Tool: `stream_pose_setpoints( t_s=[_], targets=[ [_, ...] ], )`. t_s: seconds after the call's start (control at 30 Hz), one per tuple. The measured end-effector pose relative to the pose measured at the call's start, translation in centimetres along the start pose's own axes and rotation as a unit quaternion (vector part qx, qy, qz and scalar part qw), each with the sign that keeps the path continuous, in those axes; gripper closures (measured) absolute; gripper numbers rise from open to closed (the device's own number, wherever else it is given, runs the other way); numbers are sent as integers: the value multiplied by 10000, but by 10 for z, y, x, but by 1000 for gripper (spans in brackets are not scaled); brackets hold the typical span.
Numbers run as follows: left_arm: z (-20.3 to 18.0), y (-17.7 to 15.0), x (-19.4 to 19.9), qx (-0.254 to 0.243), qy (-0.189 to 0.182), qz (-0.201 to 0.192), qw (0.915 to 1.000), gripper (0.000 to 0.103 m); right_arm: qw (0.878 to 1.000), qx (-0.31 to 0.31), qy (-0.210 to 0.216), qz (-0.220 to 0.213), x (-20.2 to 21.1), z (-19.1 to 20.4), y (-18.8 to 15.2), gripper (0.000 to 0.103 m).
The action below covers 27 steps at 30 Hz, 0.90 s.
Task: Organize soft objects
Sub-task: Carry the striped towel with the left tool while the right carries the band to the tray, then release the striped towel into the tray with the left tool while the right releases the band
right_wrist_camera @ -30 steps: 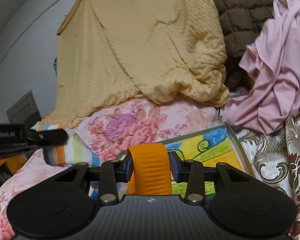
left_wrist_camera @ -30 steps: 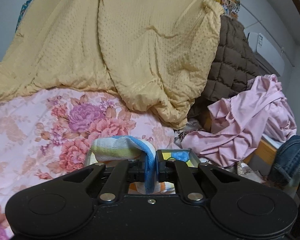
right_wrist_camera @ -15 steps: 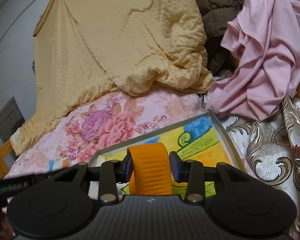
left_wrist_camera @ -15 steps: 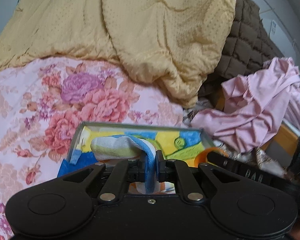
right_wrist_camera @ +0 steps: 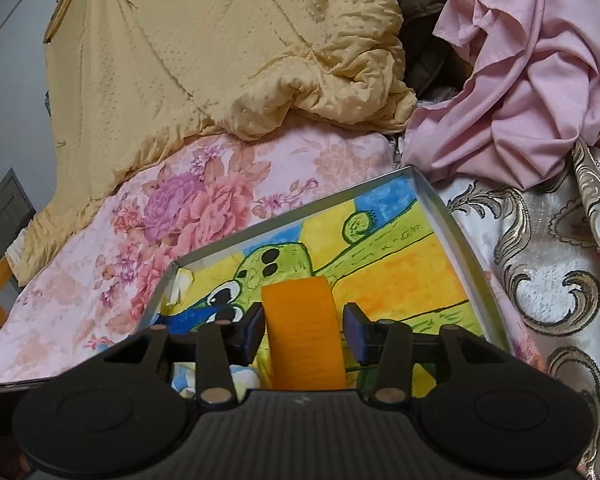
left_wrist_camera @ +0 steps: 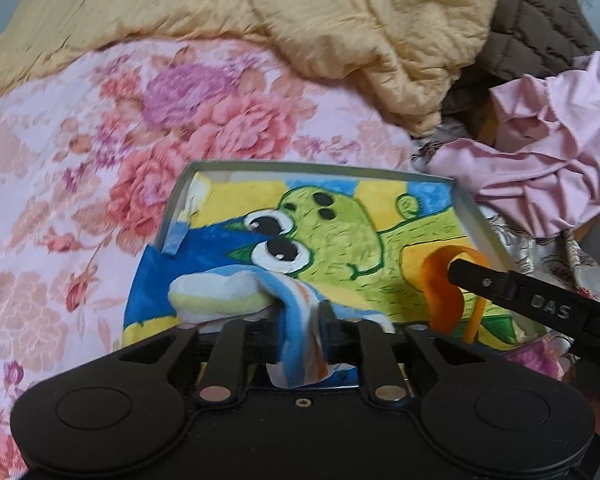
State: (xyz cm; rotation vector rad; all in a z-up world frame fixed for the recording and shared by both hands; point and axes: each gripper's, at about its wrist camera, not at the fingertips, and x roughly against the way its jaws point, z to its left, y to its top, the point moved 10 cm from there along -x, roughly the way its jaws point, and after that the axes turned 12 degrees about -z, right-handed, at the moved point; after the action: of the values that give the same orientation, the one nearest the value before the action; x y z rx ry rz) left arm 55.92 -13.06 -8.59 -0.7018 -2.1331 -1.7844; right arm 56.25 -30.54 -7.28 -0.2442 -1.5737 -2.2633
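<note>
Cloth in blue, white, yellow and orange stripes [left_wrist_camera: 236, 292] runs between the fingers of the left claw [left_wrist_camera: 300, 316], whose jaws are opening; the fabric sits in the narrow gap, and whether the pads press on it cannot be told, since motion blur smears that spot and the claw's black body covers the cloth's lower end. The bunched part of the cloth lies to the left of the fingers, over the near left corner of a shallow metal tray [left_wrist_camera: 172, 208] lined with a bright cartoon picture. The right claw [right_wrist_camera: 302, 326] has its jaws opening too, around an orange ribbed band [right_wrist_camera: 304, 332]: the left pad lies against the band's edge, while a sliver of tray shows between the band and the right pad. The band's bottom is cut off by the claw body, so how it rests is unclear; in the left wrist view the same band [left_wrist_camera: 440, 292] appears as a curled loop over the tray's near right part, half covered by a black finger of the right claw marked with pale letters. The tray sits on a bed with a pink floral cover [left_wrist_camera: 60, 168], its near edge hidden under both claws. Beyond it a yellow dotted quilt [right_wrist_camera: 220, 60] is heaped up, with a brown quilted blanket [left_wrist_camera: 540, 24] partly buried behind it, a crumpled pink garment [right_wrist_camera: 532, 92] to the right, and a cream fabric with gold scrolls [right_wrist_camera: 548, 288] running off the picture's right edge.
</note>
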Motion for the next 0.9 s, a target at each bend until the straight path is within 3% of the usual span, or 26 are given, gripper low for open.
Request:
stream_pose_setpoints(
  t_s=[0.07, 0.13, 0.3, 0.43, 0.67, 0.9],
  targets=[
    [5, 0, 1, 89, 70, 7, 9999, 80, 10000, 41, 13, 19, 1, 2, 1, 49],
    [8, 1, 2, 138, 114, 12, 9998, 67, 10000, 81, 21, 33, 3, 4, 1, 47],
    [14, 4, 13, 199, 221, -50, 9995, 52, 9999, 144, -21, 38, 15, 7, 4, 41],
    [17, 10, 27, 252, 305, -231, 9990, 35, 9995, 297, -5, -82, 36, 11, 12, 30],
    [15, 20, 69, 257, 378, -637, 9969, 21, 9973, 652, -117, -311, 78, 18, 19, 11],
    [13, 24, 125, 172, 355, -1154, 9925, 7, 9952, 649, -85, -730, 126, 33, 37, 2]
  ],
)
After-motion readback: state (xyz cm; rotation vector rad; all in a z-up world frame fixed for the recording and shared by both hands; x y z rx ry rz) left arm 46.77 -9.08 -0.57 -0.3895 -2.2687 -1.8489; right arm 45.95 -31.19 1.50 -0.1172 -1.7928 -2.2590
